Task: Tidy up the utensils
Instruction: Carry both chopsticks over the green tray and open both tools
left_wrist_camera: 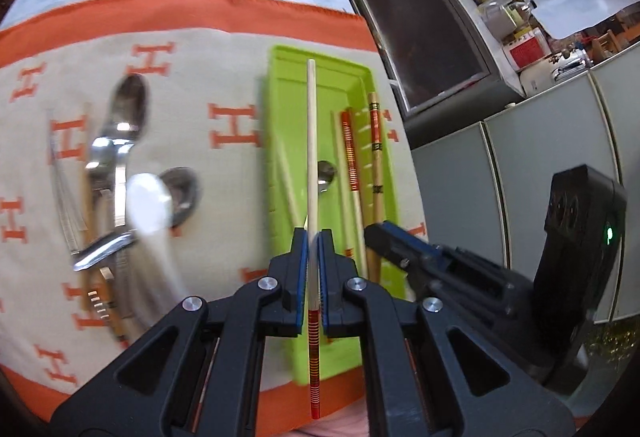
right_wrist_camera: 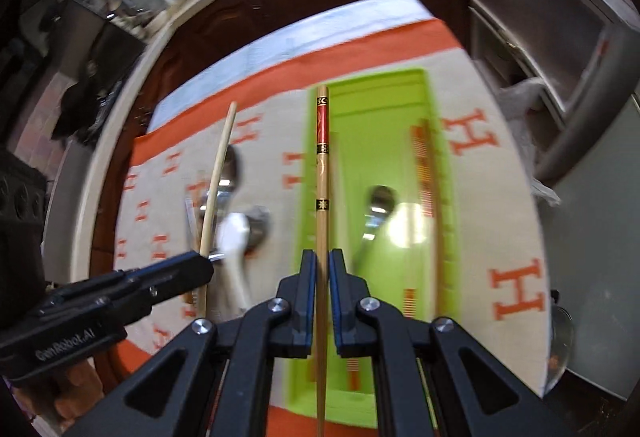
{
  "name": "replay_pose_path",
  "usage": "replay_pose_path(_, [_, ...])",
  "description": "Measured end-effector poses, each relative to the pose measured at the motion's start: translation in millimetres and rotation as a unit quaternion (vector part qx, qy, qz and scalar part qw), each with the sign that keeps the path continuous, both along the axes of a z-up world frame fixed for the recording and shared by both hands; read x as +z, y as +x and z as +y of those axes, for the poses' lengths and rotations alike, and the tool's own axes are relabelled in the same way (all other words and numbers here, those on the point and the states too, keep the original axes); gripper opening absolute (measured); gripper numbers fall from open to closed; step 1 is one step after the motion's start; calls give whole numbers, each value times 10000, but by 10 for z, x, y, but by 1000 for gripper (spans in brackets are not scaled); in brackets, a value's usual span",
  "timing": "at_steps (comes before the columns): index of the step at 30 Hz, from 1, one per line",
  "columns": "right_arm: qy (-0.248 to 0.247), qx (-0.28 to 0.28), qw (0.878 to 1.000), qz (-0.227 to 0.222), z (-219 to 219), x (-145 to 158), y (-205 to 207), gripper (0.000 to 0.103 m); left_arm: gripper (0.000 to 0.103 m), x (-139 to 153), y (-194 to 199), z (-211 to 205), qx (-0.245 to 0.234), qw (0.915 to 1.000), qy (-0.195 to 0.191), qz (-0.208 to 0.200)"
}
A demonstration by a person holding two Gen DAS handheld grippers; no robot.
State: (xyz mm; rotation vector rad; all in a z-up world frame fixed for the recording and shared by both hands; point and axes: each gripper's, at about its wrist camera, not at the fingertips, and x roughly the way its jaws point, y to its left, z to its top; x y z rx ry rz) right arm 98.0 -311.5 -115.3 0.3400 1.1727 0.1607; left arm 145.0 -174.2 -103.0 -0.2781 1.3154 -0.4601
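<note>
Both over the green tray [left_wrist_camera: 280, 61]: left gripper [left_wrist_camera: 313, 237] clenched on pale chopstick [left_wrist_camera: 311, 141], right gripper [right_wrist_camera: 321, 257] on patterned chopstick [right_wrist_camera: 322, 157] (long axes along tray's length).

a home kitchen: cabinets [left_wrist_camera: 540, 173], cluttered counter [left_wrist_camera: 516, 17], tablecloth [left_wrist_camera: 192, 49].

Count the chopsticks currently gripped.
2: striped chopstick in the left gripper, patterned chopstick in the right gripper, both above the green tray. Others lie loose; some may be hidden.
</note>
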Motion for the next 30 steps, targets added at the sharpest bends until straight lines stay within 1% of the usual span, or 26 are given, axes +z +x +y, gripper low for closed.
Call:
replay_pose_path(4, [-236,-50,9997,91,-123,-137,55,7,3,-109,-43,-310,-191,9990,357,-208])
replay_pose_path(7, [-275,-76,9994,217,-145,-219,88,7,4,-153,-118,-428,-367,9967,638,-343])
replay_pose_path(8, [-227,-114,9993,272,-169,-253,100,7,7,-158,-145,-429,-378,9959,732,-385])
replay_pose_path(12, [-217,-151,9993,278,-165,-292,86,8,16,-178,-180,-300,-359,9932,1003,-466])
replay_pose_path(14, [-125,-179,9993,292,-160,-297,68,8,24,-184,-229,-199,-309,9916,1141,-532])
replay_pose_path(18, [-75,-141,9996,238,-104,-283,30,8,34,-183,-332,-27,-213,9897,1270,-620])
replay_pose_path(20, [-9,-137,9996,229,-63,-275,-6,8,41,-157,-398,60,-161,9879,1348,-745])
replay_pose_path(23, [60,-76,9997,206,5,-250,-48,8,47,-111,-498,180,-102,9846,1492,-907])
replay_pose_path(27, [141,32,9998,162,120,-196,-95,8,48,-29,-611,369,-7,9831,1505,-1042])
replay_pose_path(30, [135,134,9998,101,231,-141,-123,8,48,48,-678,544,165,9814,1527,-1149])
